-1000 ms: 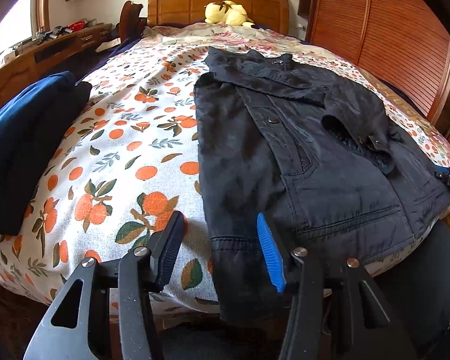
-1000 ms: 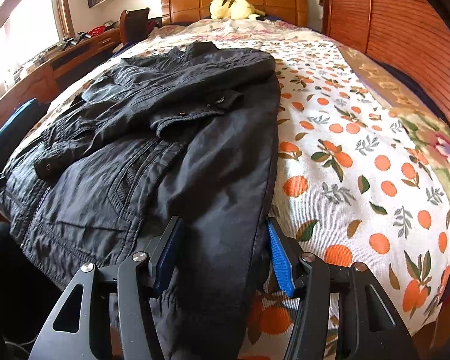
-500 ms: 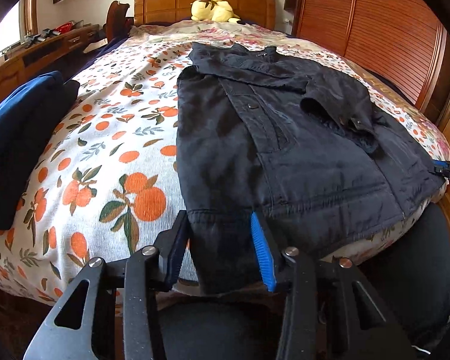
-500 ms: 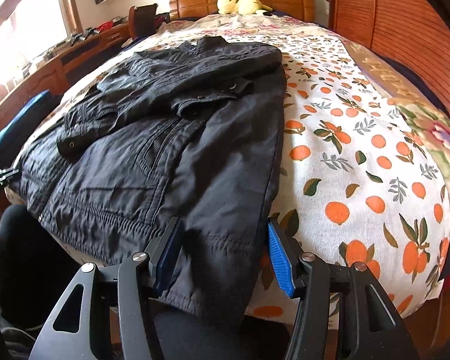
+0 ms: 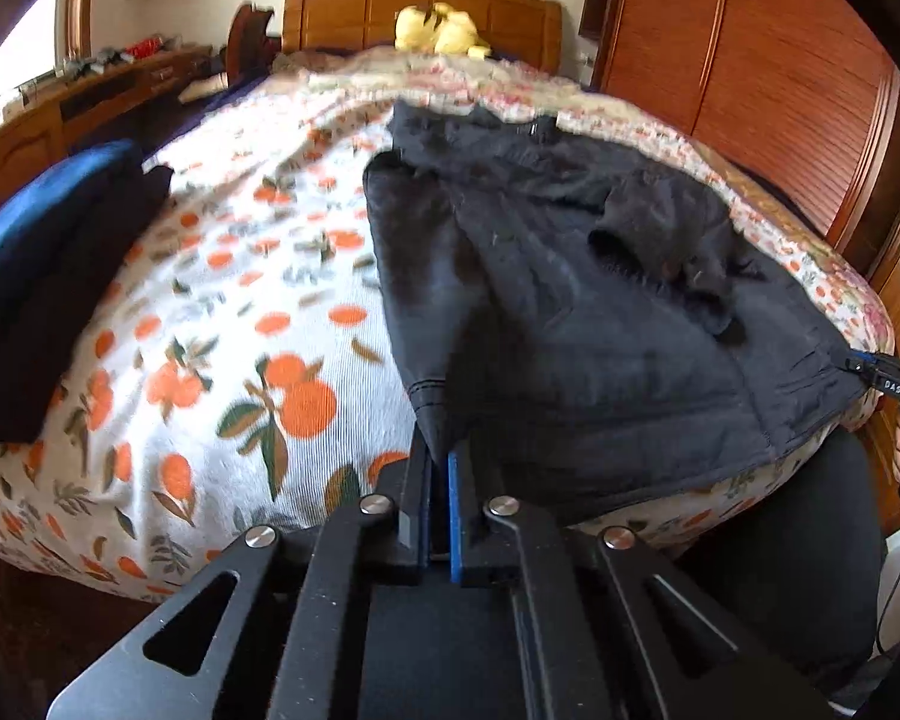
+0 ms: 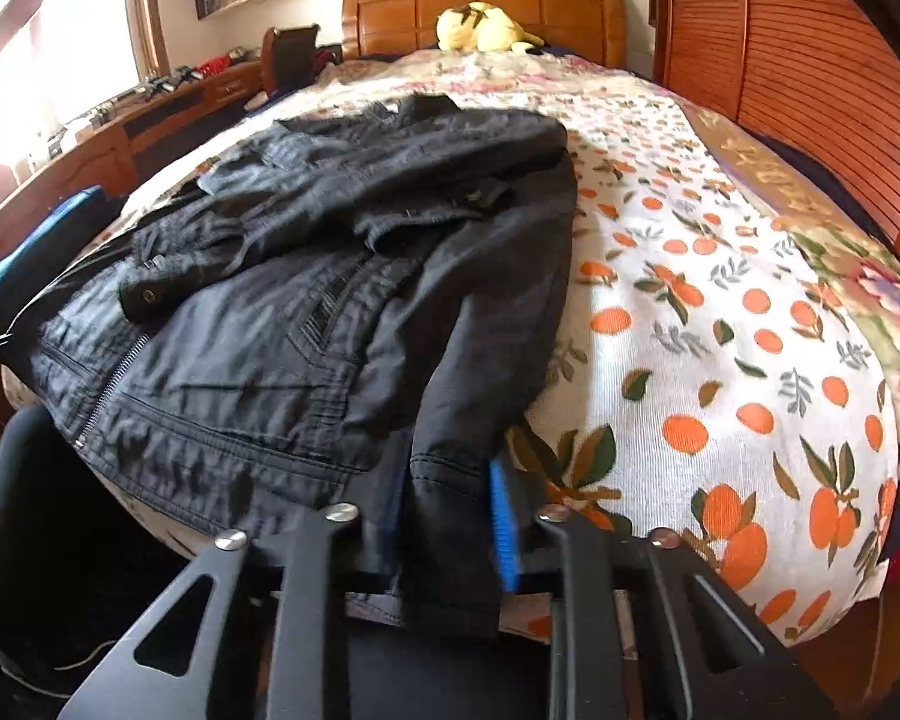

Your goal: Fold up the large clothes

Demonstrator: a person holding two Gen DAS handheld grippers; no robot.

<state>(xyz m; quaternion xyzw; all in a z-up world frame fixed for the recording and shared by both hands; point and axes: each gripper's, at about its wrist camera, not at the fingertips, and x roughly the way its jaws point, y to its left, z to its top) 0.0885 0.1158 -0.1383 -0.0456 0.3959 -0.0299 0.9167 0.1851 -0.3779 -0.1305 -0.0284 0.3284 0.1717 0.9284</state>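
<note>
A black jacket (image 5: 600,330) lies front up on the orange-print bedspread (image 5: 240,330), collar toward the headboard, hem at the near edge. My left gripper (image 5: 440,468) is shut on the hem's left corner, which rises in a pinched peak between the pads. In the right wrist view the jacket (image 6: 330,300) spreads to the left, and my right gripper (image 6: 450,510) has its jaws closing on the bunched hem at the right corner, with fabric filling the gap between the blue pads. The right gripper's tip (image 5: 888,381) shows at the left view's far right edge.
A folded blue and dark pile of clothes (image 5: 48,276) sits on the bed's left side. A yellow plush toy (image 5: 441,30) rests by the wooden headboard (image 5: 360,12). Slatted wooden doors (image 5: 780,90) line the right side, a wooden desk (image 5: 60,114) the left.
Both grippers moved in over the jacket's hem and their jaws came together on it. The left one now pinches the corner and has drawn it up slightly.
</note>
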